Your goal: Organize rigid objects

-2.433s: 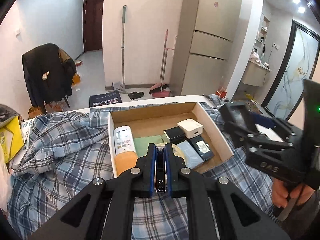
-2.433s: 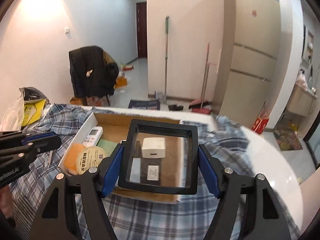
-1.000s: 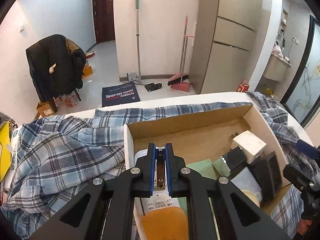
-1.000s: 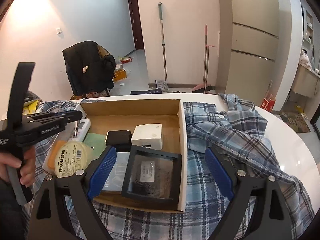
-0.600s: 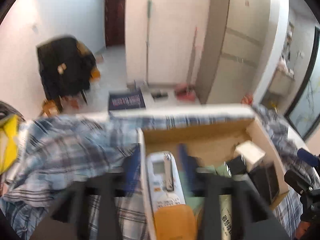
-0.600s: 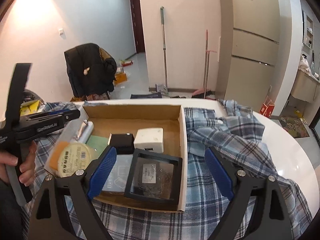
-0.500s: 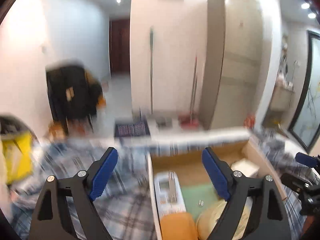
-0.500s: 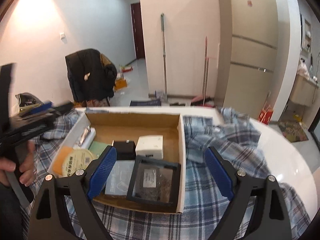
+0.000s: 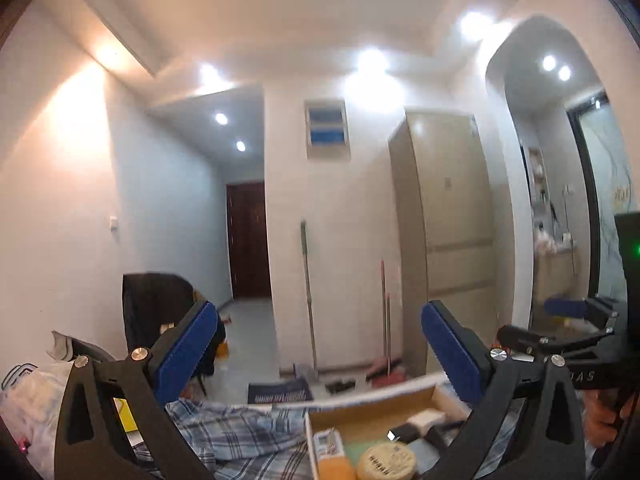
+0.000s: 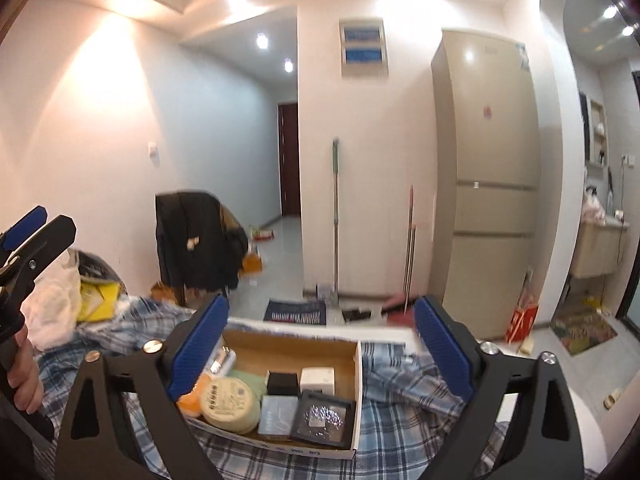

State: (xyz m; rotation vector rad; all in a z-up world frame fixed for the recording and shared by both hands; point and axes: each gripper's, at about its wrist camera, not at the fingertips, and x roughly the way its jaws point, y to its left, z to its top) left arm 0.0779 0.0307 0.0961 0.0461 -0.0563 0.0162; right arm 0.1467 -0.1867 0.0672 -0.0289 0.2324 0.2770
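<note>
Room: white walls, ceiling spotlights, beige fridge [image 10: 490, 184] far ahead of both grippers, dark door [image 10: 289, 160] down the hallway, mop [image 10: 335, 216] and broom leaning on the wall between them.
Surface: white table edge [image 10: 560, 420] under a blue plaid cloth [image 10: 404, 384], spread below both pairs of jaws.
Left gripper [image 9: 318, 354]: jaws spread wide, having just been opening, nothing between the blue pads; aimed level at the hallway wall, box low beneath and slightly right of the gap.
Right gripper [image 10: 322, 346]: jaws wide apart, just opened a little further, nothing gripped; tilted slightly down, box lying directly below the gap.
Cardboard box [image 10: 356, 396]: open-topped, resting on the cloth, framed by the right jaws.
Box contents: round yellow tin [image 10: 230, 400] next to the left pad of the right gripper; orange item [image 10: 190, 398] just left of the tin; white remote [image 9: 330, 442] at the left wall; black cube [image 10: 283, 383] and white adapter [image 10: 318, 378] mid-box; black framed case [image 10: 323, 420] at the near right corner, grey card [image 10: 278, 410] beside it.
Background left: dark jacket on a chair [image 10: 196, 240]; yellow bag [image 10: 98, 300].
Hands: fingers [image 10: 24, 376] around the left handle, seen from the right view.
</note>
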